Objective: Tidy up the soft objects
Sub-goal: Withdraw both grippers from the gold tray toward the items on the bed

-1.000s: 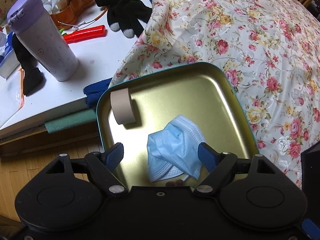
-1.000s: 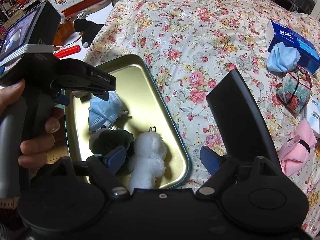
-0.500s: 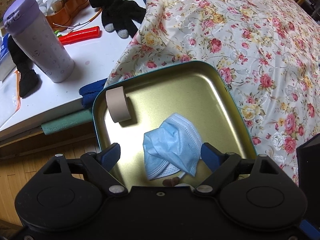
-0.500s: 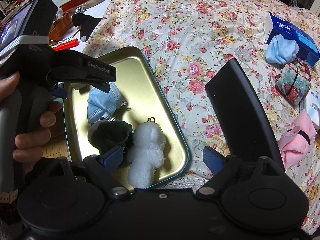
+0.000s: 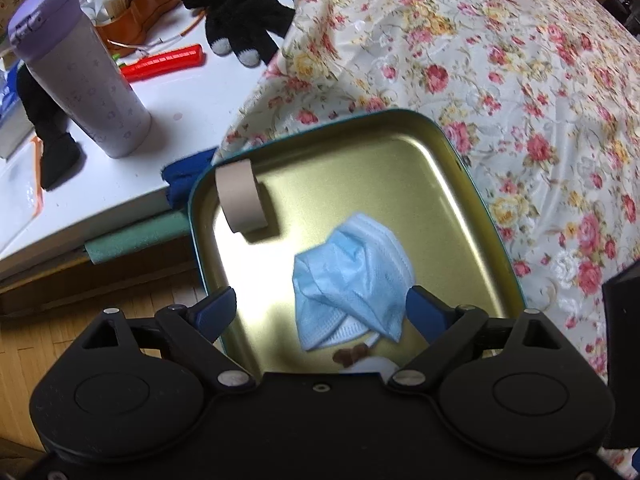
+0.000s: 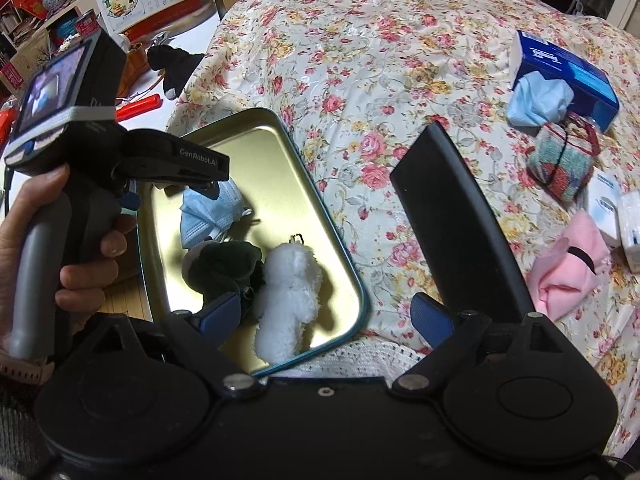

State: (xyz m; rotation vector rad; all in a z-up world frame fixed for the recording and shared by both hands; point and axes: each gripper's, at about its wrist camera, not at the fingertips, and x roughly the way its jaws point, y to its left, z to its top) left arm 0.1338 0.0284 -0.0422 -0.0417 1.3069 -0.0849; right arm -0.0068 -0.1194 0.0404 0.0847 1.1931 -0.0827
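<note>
- Mask (image 5: 352, 276), crumpled blue, lies in the tin (image 5: 460, 184), about mid-floor; in the right view the same mask (image 6: 210, 210) sits at the tin's (image 6: 316, 216) far end.
- White plush (image 6: 288, 292) and dark plush (image 6: 224, 268) lie side by side, touching, at the tin's near end.
- Tape roll (image 5: 240, 196) stands on edge against the tin's far-left corner.
- Left gripper (image 5: 320, 306): fingers apart, nothing between them; hovers over the mask, right fingertip (image 5: 420, 306) just beside its edge. Left hand (image 6: 52, 240) grips its handle.
- Right gripper (image 6: 326, 312): fingers apart, empty, above the tin's near rim; left fingertip (image 6: 220, 312) over the dark plush.
- Tin rests on a floral cloth (image 6: 360, 80).
- On the cloth, well apart from the tin: second blue mask (image 6: 538, 98) against a blue box (image 6: 568, 64), knit piece (image 6: 560, 160), pink cloth (image 6: 568, 268).
- Black flat panel (image 6: 456, 224) stands tilted between tin and pink cloth.
- White surface (image 5: 168, 92) beyond: purple-lidded bottle (image 5: 80, 76), black glove (image 5: 236, 28), red tool (image 5: 164, 64).
</note>
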